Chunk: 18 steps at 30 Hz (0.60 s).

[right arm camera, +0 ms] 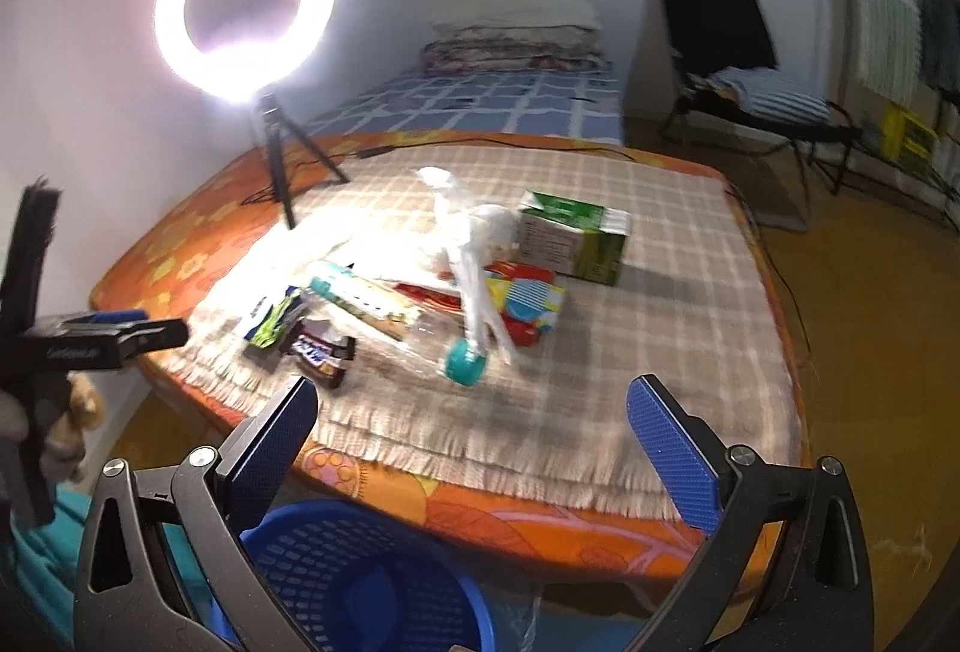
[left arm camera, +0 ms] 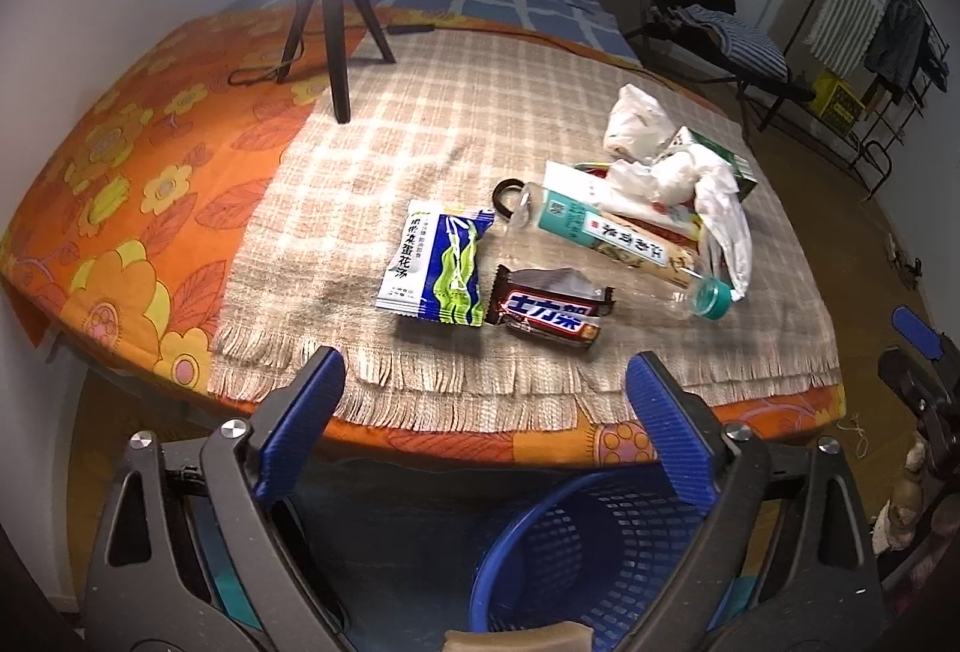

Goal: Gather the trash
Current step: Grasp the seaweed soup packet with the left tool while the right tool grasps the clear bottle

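Observation:
Trash lies on a checked cloth (left arm camera: 420, 142) on the table: a blue-green snack packet (left arm camera: 435, 268), a brown candy bar wrapper (left arm camera: 549, 313), a clear bottle (left arm camera: 612, 238) with a teal cap, crumpled white paper (left arm camera: 636, 118) and a green carton (right arm camera: 573, 235). A blue mesh basket (left arm camera: 576, 550) stands on the floor below the table's near edge. My left gripper (left arm camera: 483, 394) is open and empty, above the basket and short of the trash. My right gripper (right arm camera: 474, 424) is open and empty, near the table's front edge; the basket (right arm camera: 360, 574) sits under it.
A ring light (right arm camera: 243, 4) on a black tripod (left arm camera: 333, 22) stands at the table's far left with a cable. An orange floral cover (left arm camera: 120, 160) lies under the cloth. A bed, a black chair (left arm camera: 708, 10) and a drying rack are beyond.

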Motion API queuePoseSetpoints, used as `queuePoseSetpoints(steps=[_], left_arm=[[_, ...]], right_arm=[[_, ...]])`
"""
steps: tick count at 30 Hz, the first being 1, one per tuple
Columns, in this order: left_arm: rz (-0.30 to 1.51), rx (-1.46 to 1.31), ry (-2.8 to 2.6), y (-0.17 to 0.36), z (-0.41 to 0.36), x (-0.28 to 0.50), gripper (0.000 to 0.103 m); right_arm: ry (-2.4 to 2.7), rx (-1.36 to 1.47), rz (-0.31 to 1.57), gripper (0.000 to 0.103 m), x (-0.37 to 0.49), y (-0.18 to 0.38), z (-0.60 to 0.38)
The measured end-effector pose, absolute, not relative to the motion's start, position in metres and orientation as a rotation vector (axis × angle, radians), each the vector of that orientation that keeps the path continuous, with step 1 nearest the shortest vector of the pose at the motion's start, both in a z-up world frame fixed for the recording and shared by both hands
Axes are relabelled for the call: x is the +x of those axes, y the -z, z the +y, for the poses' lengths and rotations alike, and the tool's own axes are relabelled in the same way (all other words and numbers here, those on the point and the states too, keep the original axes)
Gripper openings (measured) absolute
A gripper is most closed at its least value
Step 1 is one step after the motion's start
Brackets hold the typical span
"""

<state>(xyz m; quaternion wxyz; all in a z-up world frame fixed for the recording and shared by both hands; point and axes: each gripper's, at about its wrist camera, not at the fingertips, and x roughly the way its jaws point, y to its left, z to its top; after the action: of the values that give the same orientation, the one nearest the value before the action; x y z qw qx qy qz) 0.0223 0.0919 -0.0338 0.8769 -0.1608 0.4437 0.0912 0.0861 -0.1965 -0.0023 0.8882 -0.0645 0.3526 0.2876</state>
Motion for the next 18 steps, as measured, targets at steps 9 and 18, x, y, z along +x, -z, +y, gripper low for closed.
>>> queuePoseSetpoints(steps=[9, 18], left_arm=[[0.997, -0.329, -0.163, 0.059, 0.115, 0.06, 0.085], [1.064, -0.363, -0.167, 0.09, 0.133, 0.098, 0.073]], right_arm=[[-0.804, -0.251, 0.815, 0.088, 0.111, 0.012, -0.149], [-0.889, -0.378, 0.875, 0.08, 0.141, 0.037, -0.096]])
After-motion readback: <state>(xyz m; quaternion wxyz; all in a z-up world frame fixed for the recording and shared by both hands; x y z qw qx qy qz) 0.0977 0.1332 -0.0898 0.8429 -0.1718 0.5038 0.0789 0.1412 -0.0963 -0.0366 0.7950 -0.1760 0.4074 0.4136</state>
